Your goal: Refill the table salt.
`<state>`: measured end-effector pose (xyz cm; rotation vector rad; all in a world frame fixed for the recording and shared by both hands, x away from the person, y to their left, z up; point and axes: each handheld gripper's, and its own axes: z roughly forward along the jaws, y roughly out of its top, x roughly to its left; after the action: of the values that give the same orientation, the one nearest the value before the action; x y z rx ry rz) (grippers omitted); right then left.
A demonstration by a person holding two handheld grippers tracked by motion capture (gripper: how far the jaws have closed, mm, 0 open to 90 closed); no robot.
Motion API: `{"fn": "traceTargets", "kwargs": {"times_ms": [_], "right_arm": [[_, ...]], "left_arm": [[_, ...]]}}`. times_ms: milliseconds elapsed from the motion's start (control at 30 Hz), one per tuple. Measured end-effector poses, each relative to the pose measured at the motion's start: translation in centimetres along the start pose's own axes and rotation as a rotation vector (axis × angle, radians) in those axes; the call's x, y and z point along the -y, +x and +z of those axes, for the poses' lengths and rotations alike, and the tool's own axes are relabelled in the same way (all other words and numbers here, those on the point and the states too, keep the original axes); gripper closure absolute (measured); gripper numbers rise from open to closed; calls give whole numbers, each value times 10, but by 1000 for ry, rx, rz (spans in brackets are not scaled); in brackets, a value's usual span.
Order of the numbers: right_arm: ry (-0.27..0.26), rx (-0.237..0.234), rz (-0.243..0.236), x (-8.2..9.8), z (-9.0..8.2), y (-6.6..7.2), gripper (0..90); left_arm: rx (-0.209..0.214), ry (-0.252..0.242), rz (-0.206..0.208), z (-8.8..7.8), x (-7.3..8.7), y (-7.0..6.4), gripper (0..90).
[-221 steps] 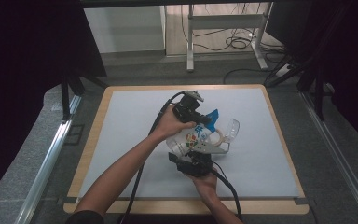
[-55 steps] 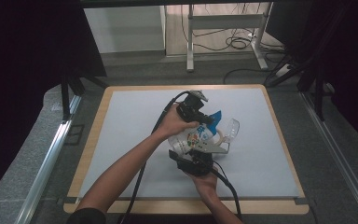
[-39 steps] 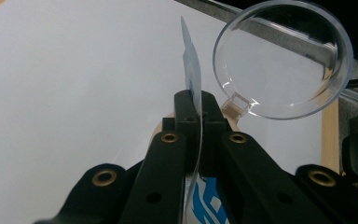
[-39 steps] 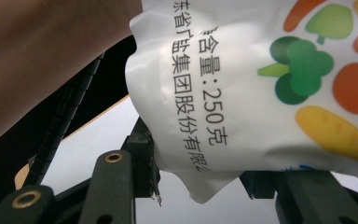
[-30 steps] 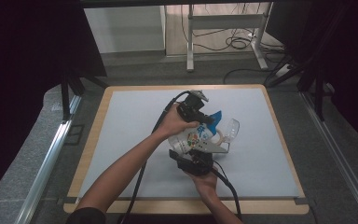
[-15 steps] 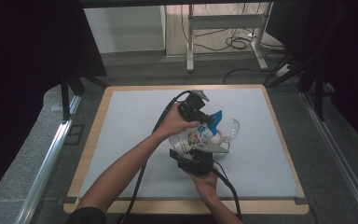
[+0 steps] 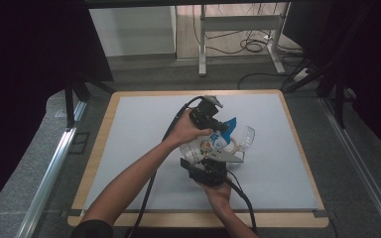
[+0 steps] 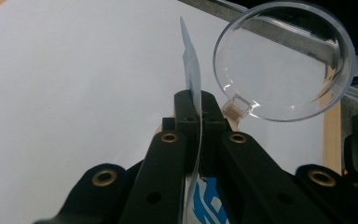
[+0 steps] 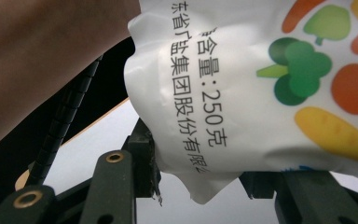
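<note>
A white bag with vegetable pictures and black print hangs tilted over the white mat. My left gripper is shut on the bag's thin blue top edge, which runs up between its jaws. My right gripper comes from the near side and is shut on the bag's lower end; the bag's bottom corner sits between its jaws. A clear round plastic container lies on its side just right of the bag, its mouth facing my left gripper.
The mat lies on a wooden table with a bare rim. Black cables trail from both grippers to the near edge. Dark curtains and metal rails flank the table, and a desk frame stands behind it.
</note>
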<state>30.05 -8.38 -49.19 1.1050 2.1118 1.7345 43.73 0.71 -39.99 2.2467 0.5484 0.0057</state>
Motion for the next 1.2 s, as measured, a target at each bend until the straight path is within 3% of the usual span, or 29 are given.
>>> {"fn": "traceTargets", "kwargs": {"times_ms": [500, 933, 1200], "right_arm": [[-7, 8, 4, 1, 1, -1, 564], [-29, 42, 2, 4, 4, 2, 577], [-30, 37, 24, 2, 3, 2, 579]], "left_arm": [[-2, 3, 8, 1, -1, 0, 897], [6, 15, 18, 0, -1, 1, 897], [13, 17, 19, 0, -2, 1, 897]]}}
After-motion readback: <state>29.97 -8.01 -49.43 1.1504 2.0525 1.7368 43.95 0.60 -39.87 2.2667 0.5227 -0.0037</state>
